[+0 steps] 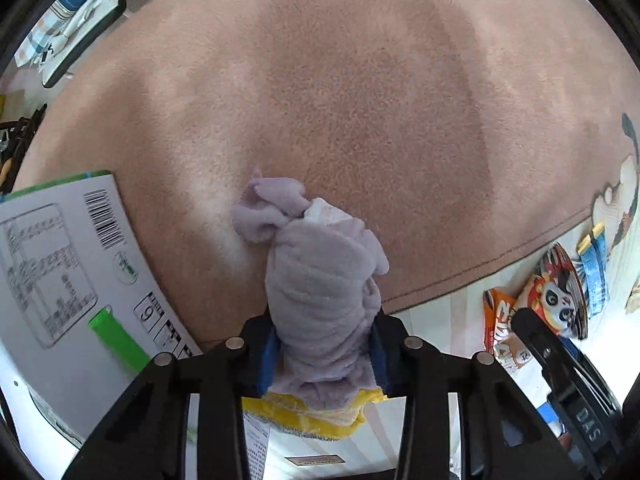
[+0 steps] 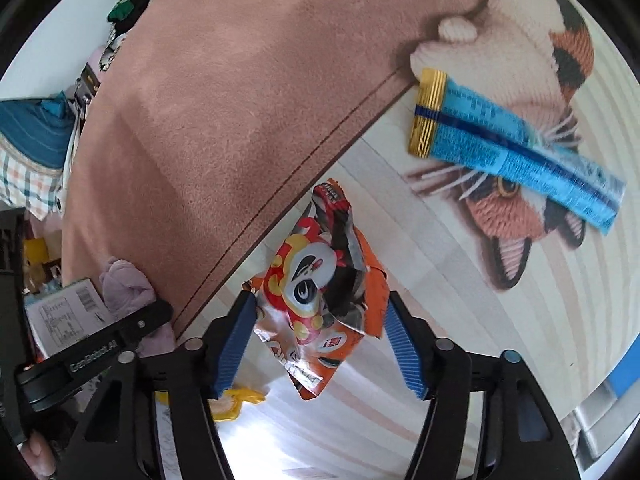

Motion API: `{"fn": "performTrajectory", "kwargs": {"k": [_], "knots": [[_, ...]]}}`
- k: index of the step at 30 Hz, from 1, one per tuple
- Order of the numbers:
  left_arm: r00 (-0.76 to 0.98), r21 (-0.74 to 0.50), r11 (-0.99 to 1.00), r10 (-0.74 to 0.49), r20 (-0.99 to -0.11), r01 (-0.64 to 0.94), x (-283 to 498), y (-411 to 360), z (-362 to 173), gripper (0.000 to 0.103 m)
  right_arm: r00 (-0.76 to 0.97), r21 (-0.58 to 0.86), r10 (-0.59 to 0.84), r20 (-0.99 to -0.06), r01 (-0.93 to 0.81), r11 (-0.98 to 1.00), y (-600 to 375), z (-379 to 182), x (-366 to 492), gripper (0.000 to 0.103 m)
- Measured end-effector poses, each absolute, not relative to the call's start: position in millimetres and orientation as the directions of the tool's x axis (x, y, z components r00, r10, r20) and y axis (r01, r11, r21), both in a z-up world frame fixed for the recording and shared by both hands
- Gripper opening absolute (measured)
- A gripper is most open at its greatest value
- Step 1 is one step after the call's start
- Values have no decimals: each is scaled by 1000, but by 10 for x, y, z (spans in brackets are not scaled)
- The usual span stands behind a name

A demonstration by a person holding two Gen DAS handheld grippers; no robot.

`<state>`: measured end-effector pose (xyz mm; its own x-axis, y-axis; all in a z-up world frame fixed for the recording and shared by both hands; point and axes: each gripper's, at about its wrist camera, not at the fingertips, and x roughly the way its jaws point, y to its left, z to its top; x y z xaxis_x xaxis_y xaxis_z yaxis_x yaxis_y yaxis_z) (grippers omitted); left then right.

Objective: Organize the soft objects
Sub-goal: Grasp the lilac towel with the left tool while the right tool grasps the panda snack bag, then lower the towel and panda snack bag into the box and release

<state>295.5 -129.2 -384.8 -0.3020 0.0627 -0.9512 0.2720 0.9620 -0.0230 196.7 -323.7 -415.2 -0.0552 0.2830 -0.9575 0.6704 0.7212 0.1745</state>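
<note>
While your left gripper (image 1: 324,360) clamps the lilac fleece cloth (image 1: 320,280) at the pink blanket's (image 1: 360,100) edge for sorting, your right gripper (image 2: 320,344) stands half-wide around the orange snack bag (image 2: 324,292), pads apparently not yet pressing.

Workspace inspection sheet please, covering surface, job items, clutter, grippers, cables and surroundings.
Surface: pink fleece blanket beside a pale striped mat with a knitted cat design.
Job's things: lilac fleece cloth, bunched; orange panda snack bag, crumpled, on the mat.
Clutter: white barcoded box; blue-and-gold wrapper; yellow-edged cloth.
Grippers: left gripper shut on the lilac fleece cloth; right gripper open, its pads either side of the snack bag, not pressing.
Cables: nothing seen.
Surroundings: checked and blue striped fabric past the blanket's edge.
</note>
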Motion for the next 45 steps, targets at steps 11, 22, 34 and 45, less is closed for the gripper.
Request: {"fn": "performTrajectory", "kwargs": {"k": [11,22,34,45], "knots": [[-141,-114,962,-80,-987,249,2543,-940,-2880,34,2,212,243,-970,498,841,-2900,-3537,1958,33],[34,-169,976,-176,-984,139,2185,408,-1763,34,113,346,332,-937,139,928,-1793,-2148,1981,33],[-89,-91,993,-98,-991,-80,2026,1850,-2497,34,-89,401,391,-916,-160,902,418,-2486,1994,33],[-249,-159,979,-187,-950,-128,2239,2023,-3286,36,-193,365,333,-923,-164,916,903,-3232,2095,33]]}}
